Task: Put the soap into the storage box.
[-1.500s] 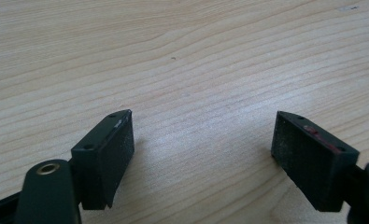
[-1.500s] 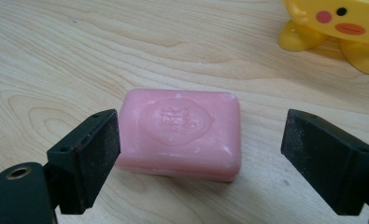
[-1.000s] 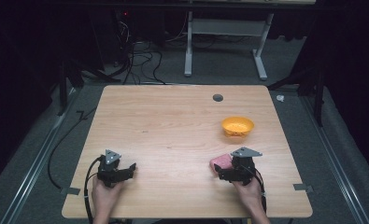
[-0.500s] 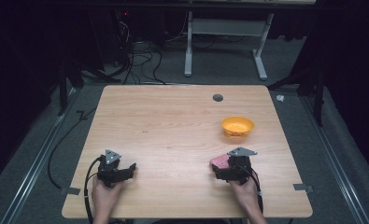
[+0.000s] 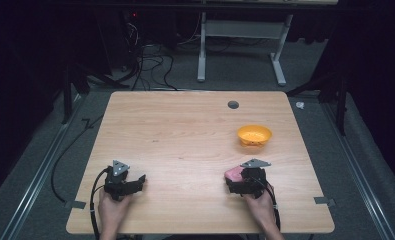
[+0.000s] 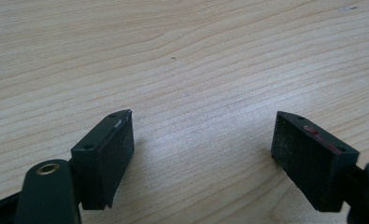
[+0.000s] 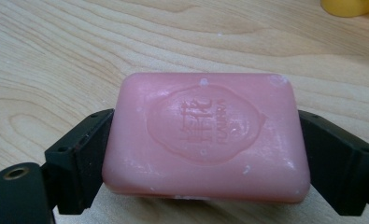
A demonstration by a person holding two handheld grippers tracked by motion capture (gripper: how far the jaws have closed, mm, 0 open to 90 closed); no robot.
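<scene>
Right gripper (image 7: pixel 205 154), held in the person's right hand (image 5: pixel 261 205) at the near right of the counter (image 5: pixel 185 130): both black jaws are pressed against the short ends of a pink soap bar (image 7: pixel 205 137), which is clamped between them. In the right gripper view the bar is seen flat side up, with an oval embossed emblem and small raised lettering on its face; white flecks are scattered on its surface. Whether its underside touches the wood cannot be told. In the high view the soap bar (image 5: pixel 233 173) is seen projecting from the front of the right gripper (image 5: pixel 242 182), under the grey three-cornered plate.

Orange bowl (image 5: pixel 254 135): set on the counter beyond the soap, toward the far right, well apart from it. Its yellow-orange edge is caught at the top right corner of the right gripper view (image 7: pixel 348 7).

Left gripper (image 6: pixel 203 154), held in the left hand (image 5: pixel 114 210) at the near left of the counter: jaws are spread wide with nothing between them, only bare wood grain visible in the gap. A reddish smear is noted on the top edge of the right-hand jaw. A black cable (image 5: pixel 92 200) is looped from it toward the counter's near edge.

Dark round grommet hole (image 5: pixel 233 104): located near the far edge of the counter.

Grey carpeted floor (image 5: pixel 45 145): surrounds the counter.
</scene>
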